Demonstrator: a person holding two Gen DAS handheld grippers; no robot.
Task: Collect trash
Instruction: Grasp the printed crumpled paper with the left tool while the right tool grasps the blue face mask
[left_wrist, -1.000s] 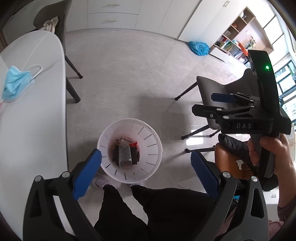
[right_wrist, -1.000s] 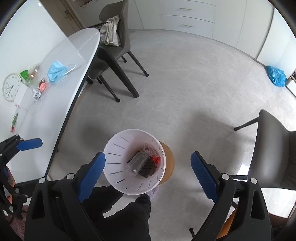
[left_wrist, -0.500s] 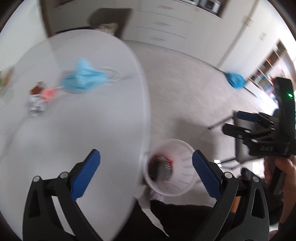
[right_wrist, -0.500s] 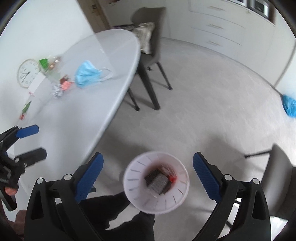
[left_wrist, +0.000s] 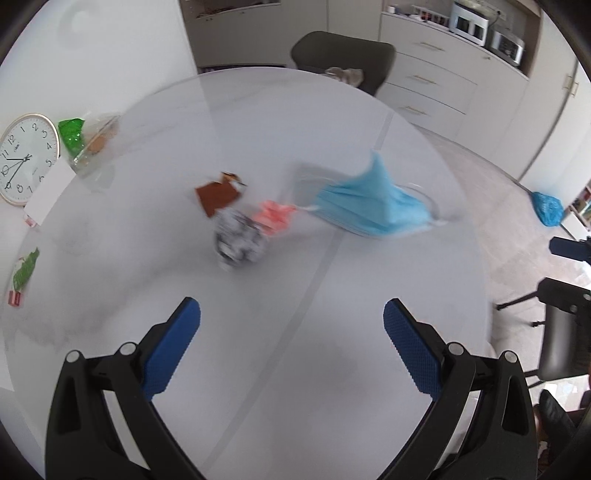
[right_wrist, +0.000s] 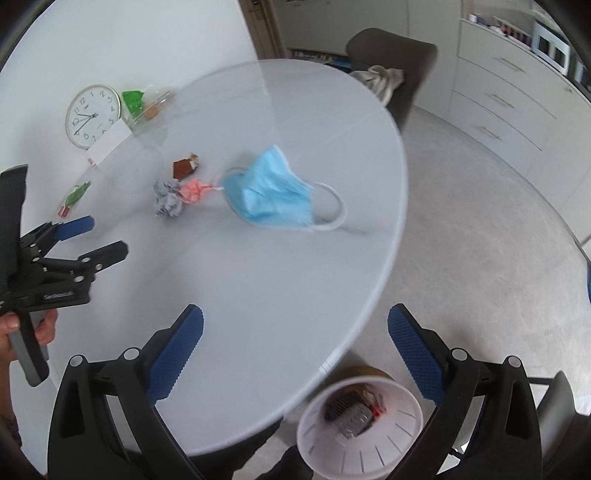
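On the white oval table (left_wrist: 332, 332) lie a blue face mask (left_wrist: 373, 206), a crumpled grey foil ball (left_wrist: 238, 240), a pink scrap (left_wrist: 275, 218) and a brown wrapper (left_wrist: 216, 194). They also show in the right wrist view: mask (right_wrist: 273, 195), foil ball (right_wrist: 168, 199), pink scrap (right_wrist: 192, 190), brown wrapper (right_wrist: 184, 166). My left gripper (left_wrist: 291, 325) is open and empty, above the table short of the foil ball. My right gripper (right_wrist: 295, 332) is open and empty over the table's near edge. The white bin (right_wrist: 402, 439) with trash inside stands on the floor below it.
A clock (left_wrist: 26, 158), a clear bag with green contents (left_wrist: 85, 140), a white card (left_wrist: 46, 192) and a green packet (left_wrist: 24, 273) lie at the table's left. A dark chair (left_wrist: 343, 55) stands behind the table. A blue bag (left_wrist: 546, 208) lies on the floor.
Both grippers have swung up from over the bin on the floor to face the table top. The trash on the table has come into the left view.
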